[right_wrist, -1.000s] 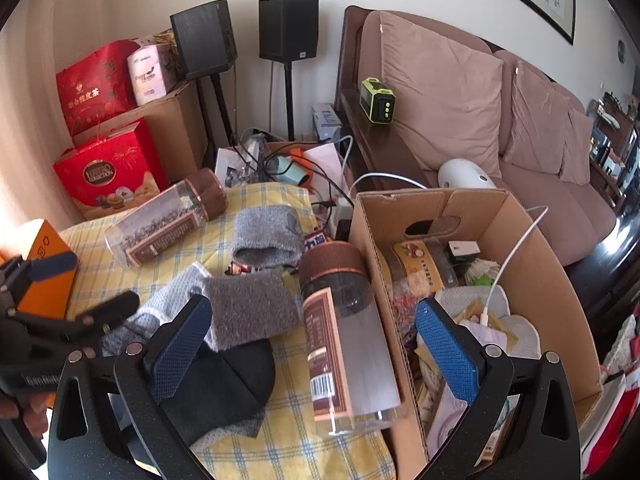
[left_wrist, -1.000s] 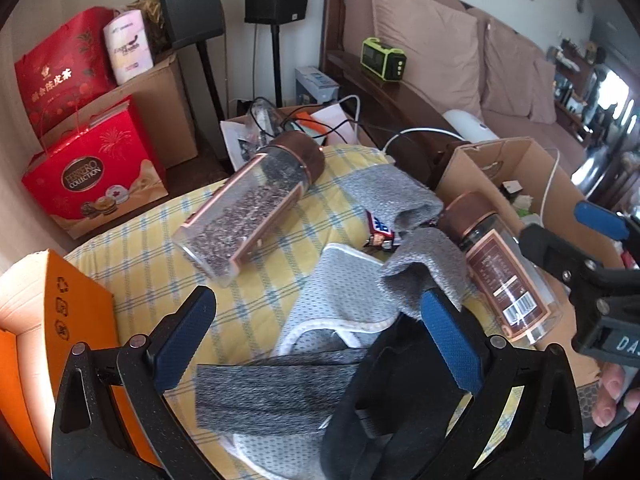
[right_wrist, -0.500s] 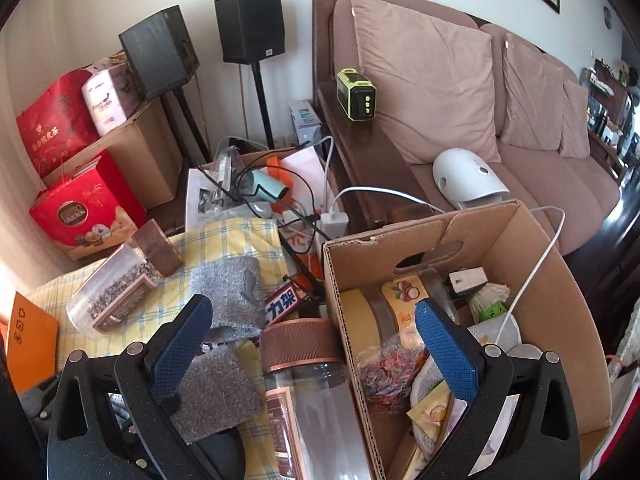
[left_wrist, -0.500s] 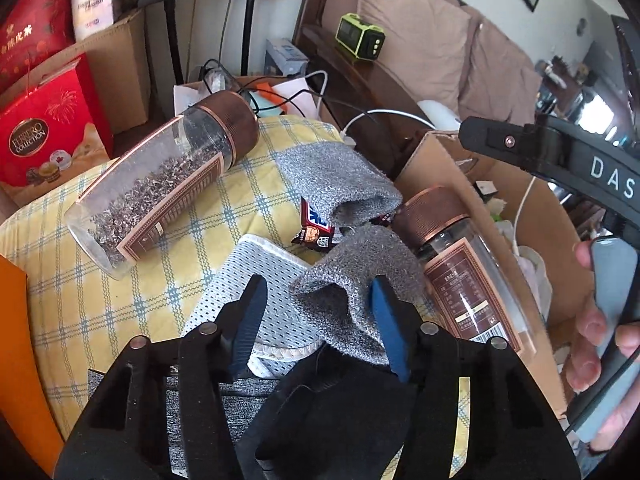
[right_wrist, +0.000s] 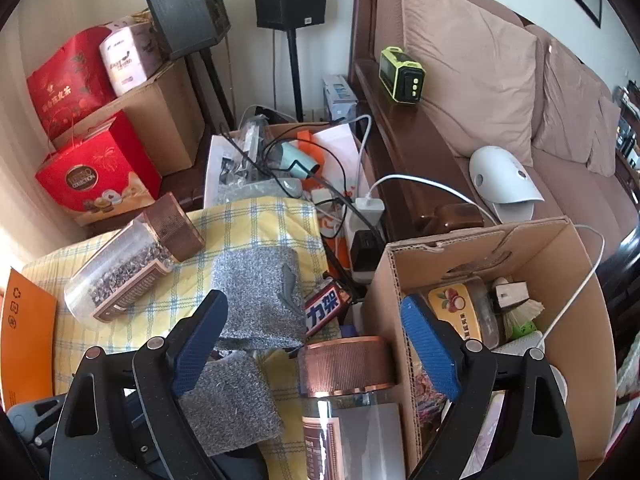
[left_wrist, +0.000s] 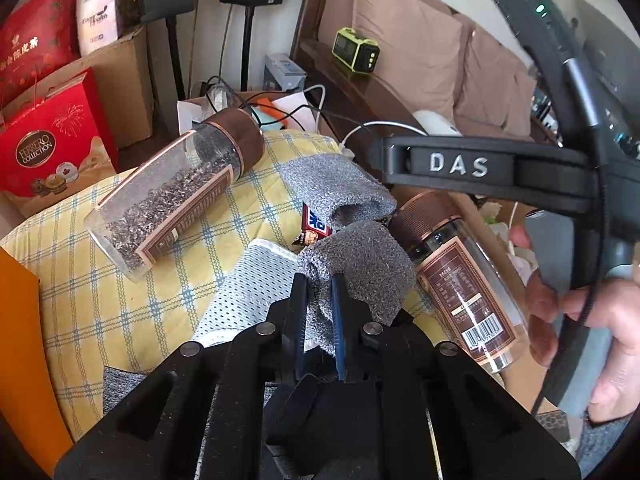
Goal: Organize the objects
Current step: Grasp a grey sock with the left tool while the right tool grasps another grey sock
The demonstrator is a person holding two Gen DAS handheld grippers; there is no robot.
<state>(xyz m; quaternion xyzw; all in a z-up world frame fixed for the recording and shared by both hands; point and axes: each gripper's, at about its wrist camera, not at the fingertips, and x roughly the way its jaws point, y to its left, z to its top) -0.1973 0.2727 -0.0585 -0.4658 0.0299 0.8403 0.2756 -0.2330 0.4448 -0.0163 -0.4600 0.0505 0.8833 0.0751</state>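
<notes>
We are at the pick-up step of tidying: the left hand-held gripper [left_wrist: 320, 320] has just been closing and now pinches a fold of the near grey sock [left_wrist: 360, 268] between its blue pads, the cloth bunched up just beyond the fingertips. That sock lies on the yellow checked cloth [left_wrist: 120, 280] covering the bench, partly on a white mesh piece [left_wrist: 244, 292] and touching the near jar [left_wrist: 460, 280] to its right. The right hand-held gripper [right_wrist: 316, 344] stands spread wide, though its jaws have just been narrowing a little; the near jar's copper lid [right_wrist: 344, 364] lies between its fingers without either pad touching it. We judge that the next move calls for lifting the sock clear of the mesh piece and carrying it right to the open cardboard box [right_wrist: 580, 320], while the right one would need to come down and close on the jar. A second grey sock [right_wrist: 260, 292] lies farther off, with a snack bar [right_wrist: 326, 304] at its right edge, and a far jar [right_wrist: 132, 264] of dark bits rests to the left.
</notes>
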